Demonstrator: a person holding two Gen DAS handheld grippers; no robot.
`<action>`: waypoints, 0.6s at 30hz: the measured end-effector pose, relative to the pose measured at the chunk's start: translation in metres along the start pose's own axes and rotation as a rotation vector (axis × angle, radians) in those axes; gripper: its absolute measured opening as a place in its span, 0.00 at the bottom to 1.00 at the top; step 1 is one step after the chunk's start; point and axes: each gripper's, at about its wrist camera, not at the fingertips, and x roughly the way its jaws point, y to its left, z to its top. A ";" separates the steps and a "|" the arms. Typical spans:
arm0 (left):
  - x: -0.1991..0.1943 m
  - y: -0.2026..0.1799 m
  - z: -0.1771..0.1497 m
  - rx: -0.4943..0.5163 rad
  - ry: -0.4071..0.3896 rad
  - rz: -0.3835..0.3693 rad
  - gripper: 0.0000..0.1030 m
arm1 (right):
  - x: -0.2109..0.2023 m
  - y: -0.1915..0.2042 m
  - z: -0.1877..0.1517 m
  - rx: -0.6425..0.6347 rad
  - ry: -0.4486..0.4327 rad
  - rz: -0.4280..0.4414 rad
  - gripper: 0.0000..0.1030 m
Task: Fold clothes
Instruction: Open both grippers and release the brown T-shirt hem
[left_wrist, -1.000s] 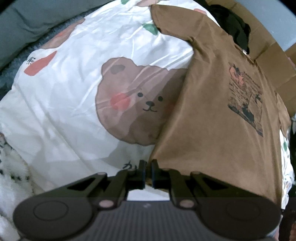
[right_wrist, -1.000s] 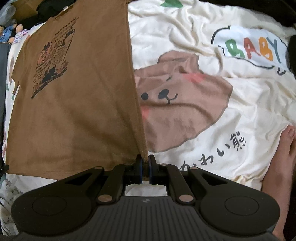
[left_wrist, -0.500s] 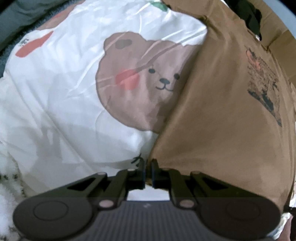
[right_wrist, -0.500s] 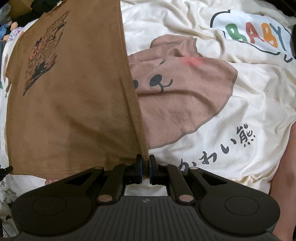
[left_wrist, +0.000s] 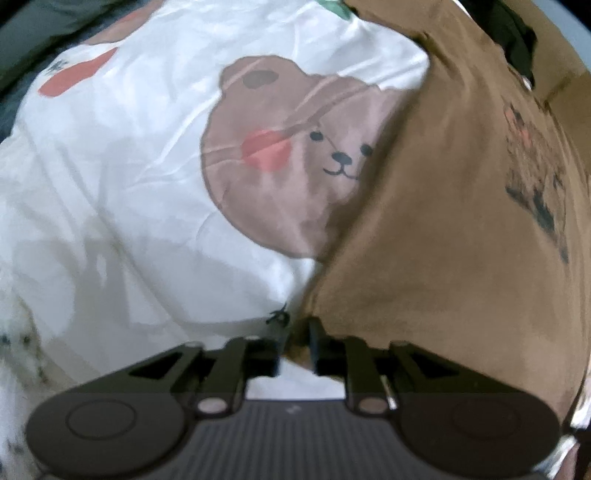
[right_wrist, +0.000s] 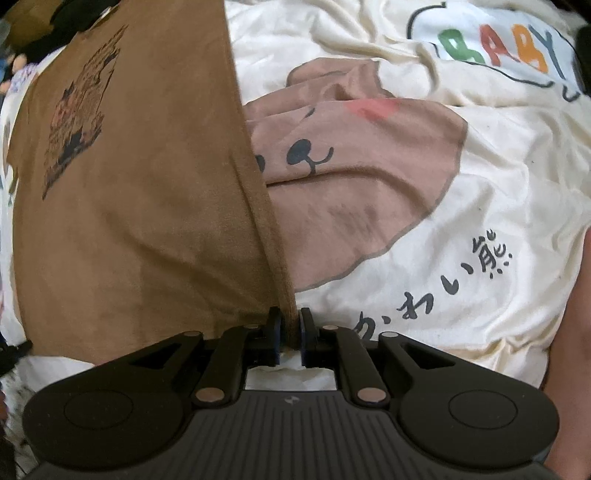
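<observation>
Brown T-shirt (right_wrist: 140, 221) on bear-print bedsheet (left_wrist: 147, 184): I saw both grippers' jaws opening, hem between; "BABY" lettering (right_wrist: 498, 48) appeared right view only.

Cream bear-print bedspread (right_wrist: 480, 206) under soft light, brown cardboard box (left_wrist: 565, 99) and grey fabric (left_wrist: 33, 29) at its edges.

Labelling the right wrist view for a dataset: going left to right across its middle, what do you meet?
Dark printed graphic → plain brown T-shirt → its right edge → bear face on the bedsheet → cream bedsheet with black characters
</observation>
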 end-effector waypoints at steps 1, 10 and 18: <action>-0.003 -0.001 0.000 0.000 -0.007 0.001 0.29 | -0.002 0.000 0.000 -0.004 -0.002 0.000 0.19; -0.032 0.001 0.005 0.025 -0.054 0.026 0.46 | -0.016 -0.001 0.003 0.004 -0.029 -0.044 0.30; -0.024 -0.002 0.011 0.040 -0.069 0.009 0.47 | -0.032 -0.002 0.002 -0.016 -0.128 -0.004 0.30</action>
